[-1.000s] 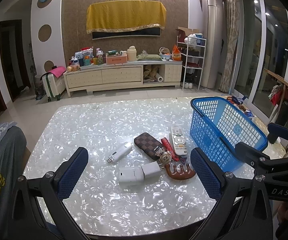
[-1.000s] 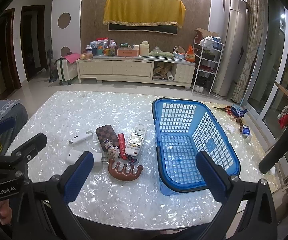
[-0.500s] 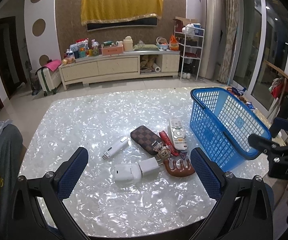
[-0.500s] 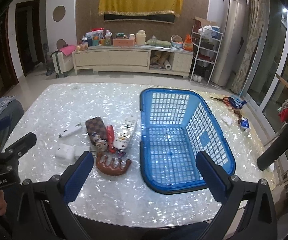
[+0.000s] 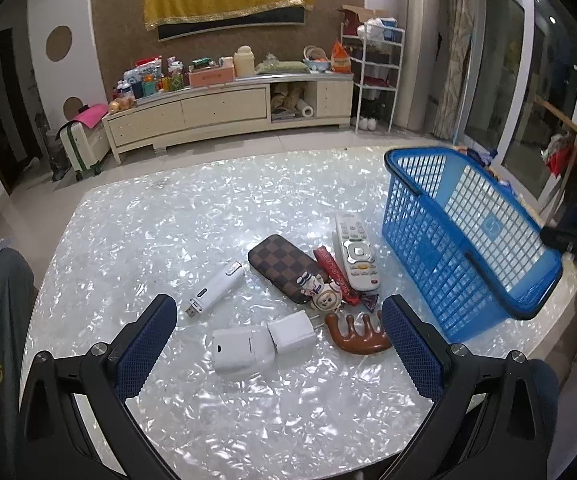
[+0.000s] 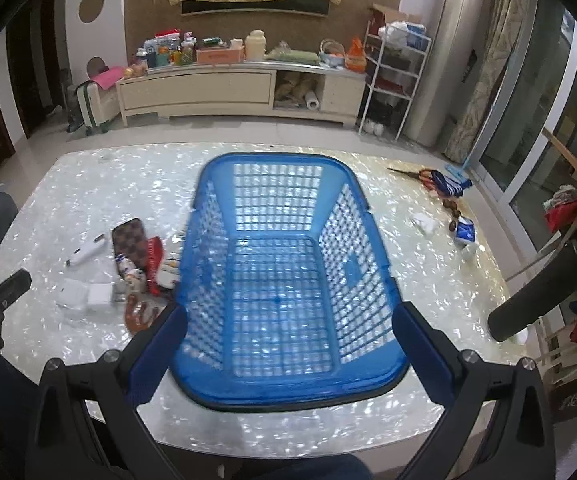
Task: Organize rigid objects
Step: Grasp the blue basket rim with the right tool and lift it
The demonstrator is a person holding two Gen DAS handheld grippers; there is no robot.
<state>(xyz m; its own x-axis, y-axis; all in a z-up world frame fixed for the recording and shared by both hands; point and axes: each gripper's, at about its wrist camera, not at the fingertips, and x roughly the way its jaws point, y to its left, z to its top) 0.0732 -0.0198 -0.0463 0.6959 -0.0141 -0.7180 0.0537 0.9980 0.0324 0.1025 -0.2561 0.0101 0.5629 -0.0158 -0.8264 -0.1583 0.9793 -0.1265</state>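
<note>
**Both claws spread wide, holding nothing; clutter left of basket**

- White pearl-pattern glossy tabletop (image 5: 248, 420), carrying everything below.
- Blue plastic lattice basket (image 6: 276, 300) at the table's right part, nothing inside; near rim between the right gripper (image 6: 288, 344) pads in that view, contact not discernible.
- Left gripper (image 5: 278, 344) jaws wide apart, above the table, near edge of the clutter between its pads.
- Brown checkered oblong case (image 5: 284, 268) mid-cluster, small cartoon figurine charm (image 5: 320, 292) overlapping its near end.
- White remote control (image 5: 356, 256) just left of basket, red strap (image 5: 334, 272) beside it.
- White boxy charger (image 5: 240, 350) touching white plug adapter (image 5: 292, 332), nearest the left claw.
- Brown antler-shaped wooden piece (image 5: 360, 336) just right of the adapter.
- White USB stick (image 5: 216, 290) left of the case, apart.
</note>
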